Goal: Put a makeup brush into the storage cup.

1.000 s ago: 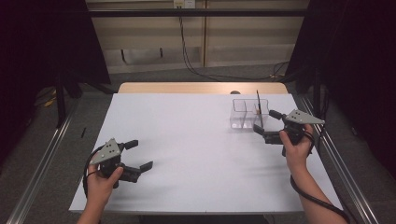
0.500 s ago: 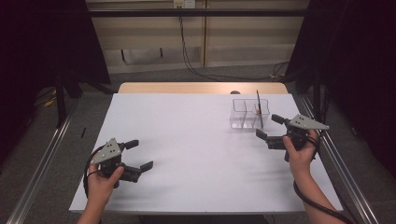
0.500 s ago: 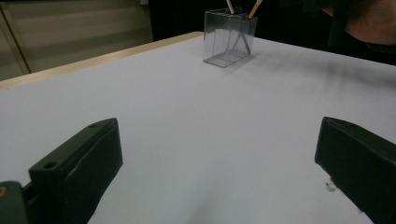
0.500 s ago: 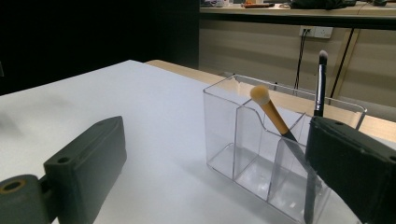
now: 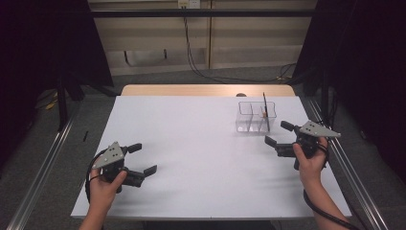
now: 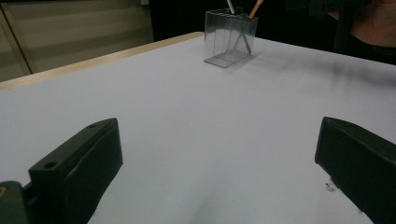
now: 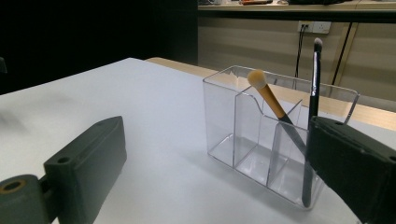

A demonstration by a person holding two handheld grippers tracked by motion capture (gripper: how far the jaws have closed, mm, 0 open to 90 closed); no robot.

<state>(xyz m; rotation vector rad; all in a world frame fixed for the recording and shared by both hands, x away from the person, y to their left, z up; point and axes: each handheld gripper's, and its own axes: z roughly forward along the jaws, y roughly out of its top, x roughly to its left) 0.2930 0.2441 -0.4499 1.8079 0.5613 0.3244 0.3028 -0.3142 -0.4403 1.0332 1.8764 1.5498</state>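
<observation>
A clear plastic organiser (image 5: 256,116) (image 7: 275,135) (image 6: 230,36) with several compartments stands on the white table (image 5: 201,143) at the back right. Two makeup brushes stand in it: a tall thin black one (image 7: 312,107) (image 5: 265,109) and a shorter one with an orange-tan handle (image 7: 270,99) leaning inside. My right gripper (image 5: 279,135) (image 7: 215,172) is open, a short way in front and right of the organiser, holding nothing. My left gripper (image 5: 142,159) (image 6: 210,163) rests open near the front left of the table, with bare table between its jaws.
A wooden strip (image 5: 206,90) borders the table's far edge. Metal rails (image 5: 38,167) run along both sides at floor level. Cables (image 5: 191,52) hang on the back wall. The person's forearms (image 5: 321,201) enter from the front.
My right gripper has drawn back from the organiser toward the front right, still open. The left gripper has stayed in place.
</observation>
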